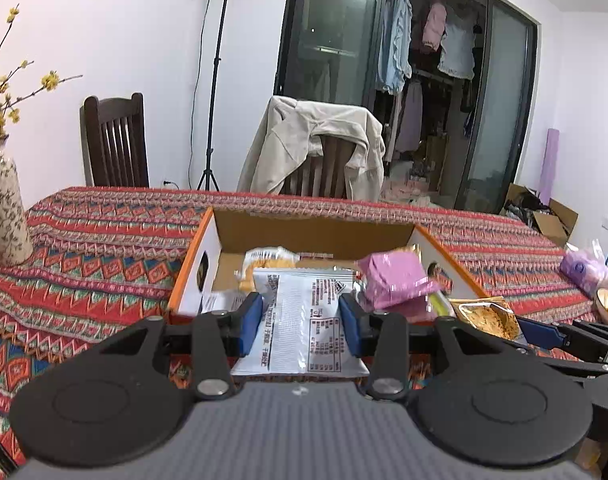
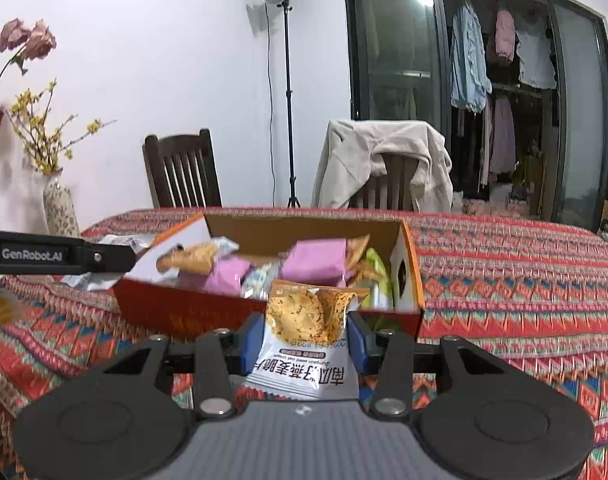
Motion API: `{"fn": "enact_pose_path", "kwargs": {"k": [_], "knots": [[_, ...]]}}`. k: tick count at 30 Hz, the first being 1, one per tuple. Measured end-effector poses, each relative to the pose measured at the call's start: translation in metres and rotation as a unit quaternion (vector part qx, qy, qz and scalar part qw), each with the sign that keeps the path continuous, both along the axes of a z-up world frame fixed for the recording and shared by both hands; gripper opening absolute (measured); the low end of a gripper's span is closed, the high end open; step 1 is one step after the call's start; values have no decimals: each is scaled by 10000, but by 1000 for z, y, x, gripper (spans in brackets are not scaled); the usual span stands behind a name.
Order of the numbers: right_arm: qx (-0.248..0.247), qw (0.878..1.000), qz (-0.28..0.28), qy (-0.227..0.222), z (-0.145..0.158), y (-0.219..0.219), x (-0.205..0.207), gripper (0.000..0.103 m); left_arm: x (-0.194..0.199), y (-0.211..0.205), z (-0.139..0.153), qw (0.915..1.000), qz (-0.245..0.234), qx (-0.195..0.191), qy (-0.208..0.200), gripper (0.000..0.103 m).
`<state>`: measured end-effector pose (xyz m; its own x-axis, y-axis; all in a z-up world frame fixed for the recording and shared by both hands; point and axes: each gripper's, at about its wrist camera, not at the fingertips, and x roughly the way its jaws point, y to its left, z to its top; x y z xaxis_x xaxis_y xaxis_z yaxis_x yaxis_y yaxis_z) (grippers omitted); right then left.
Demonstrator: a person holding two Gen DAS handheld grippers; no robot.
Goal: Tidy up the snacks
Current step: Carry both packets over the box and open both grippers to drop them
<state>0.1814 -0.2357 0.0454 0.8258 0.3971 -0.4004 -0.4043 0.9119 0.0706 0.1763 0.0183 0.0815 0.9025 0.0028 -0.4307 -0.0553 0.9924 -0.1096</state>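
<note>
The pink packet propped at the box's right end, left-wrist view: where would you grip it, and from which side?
Probably the pink packet by its raised, crimped near edge, coming from above: it leans tilted over other snacks in the cardboard box, and the right wall blocks a sideways approach.

You see a patterned cloth (image 1: 104, 248) covering the tabletop. A floral vase (image 1: 4, 204) with yellow blossoms stands at its left edge. Behind: two dark chairs, one (image 2: 387, 168) draped with a beige jacket, and a light stand (image 2: 286, 92).
</note>
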Motion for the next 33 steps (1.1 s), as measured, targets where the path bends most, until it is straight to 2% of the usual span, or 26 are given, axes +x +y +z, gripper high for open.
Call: {"fn": "enact_pose_path", "kwargs": {"k": [7,17,26,33], "knots": [[104,9998,-43,-154,18,7,24,43,27,-4,16,9999,1,-12,-116,43],[151,9998,-82,-90,22,23,70,43,70,0,20,9998,145,-68,-83,43],[254,9996,-143,-37,14,34,111,43,114,13,13,9992,365,-132,6,43],[420,9990,-139,-70,0,32,133,43,136,22,-4,9989,470,-82,10,43]]}}
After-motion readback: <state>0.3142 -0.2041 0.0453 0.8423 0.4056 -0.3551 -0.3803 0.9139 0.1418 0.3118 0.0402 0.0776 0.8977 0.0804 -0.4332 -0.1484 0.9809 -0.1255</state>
